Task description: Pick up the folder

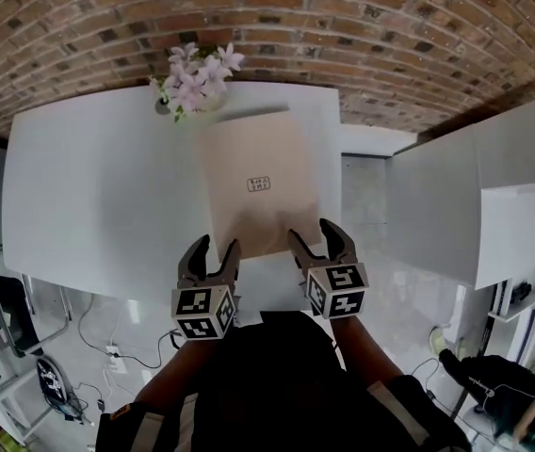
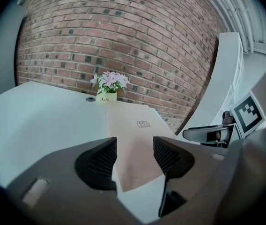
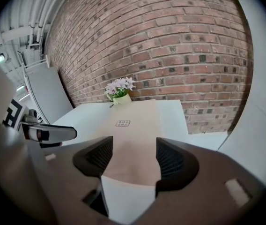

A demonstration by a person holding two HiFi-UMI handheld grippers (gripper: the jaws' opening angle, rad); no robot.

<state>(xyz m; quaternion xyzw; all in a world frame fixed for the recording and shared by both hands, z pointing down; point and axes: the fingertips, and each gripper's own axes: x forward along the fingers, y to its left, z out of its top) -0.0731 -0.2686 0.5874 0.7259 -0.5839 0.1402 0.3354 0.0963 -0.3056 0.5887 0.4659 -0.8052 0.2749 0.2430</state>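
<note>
A tan folder [image 1: 258, 182] with a small printed label lies flat on the white table [image 1: 98, 186], right of the middle. Its near edge reaches close to the table's front edge. My left gripper [image 1: 215, 246] stands open over the folder's near left corner. My right gripper [image 1: 313, 232] stands open over the near right corner. In the left gripper view the folder [image 2: 135, 130] shows between the spread jaws of that gripper [image 2: 134, 146], with no pad touching it. The right gripper view shows the same: the folder [image 3: 133, 121] lies beyond the open gripper [image 3: 134, 146]. Nothing is held.
A small pot of pale pink flowers [image 1: 197, 78] stands at the table's far edge, just behind the folder. A brick wall [image 1: 362, 26] runs behind the table. White counters [image 1: 456, 196] stand to the right. Cables and a chair [image 1: 4, 309] are on the floor at lower left.
</note>
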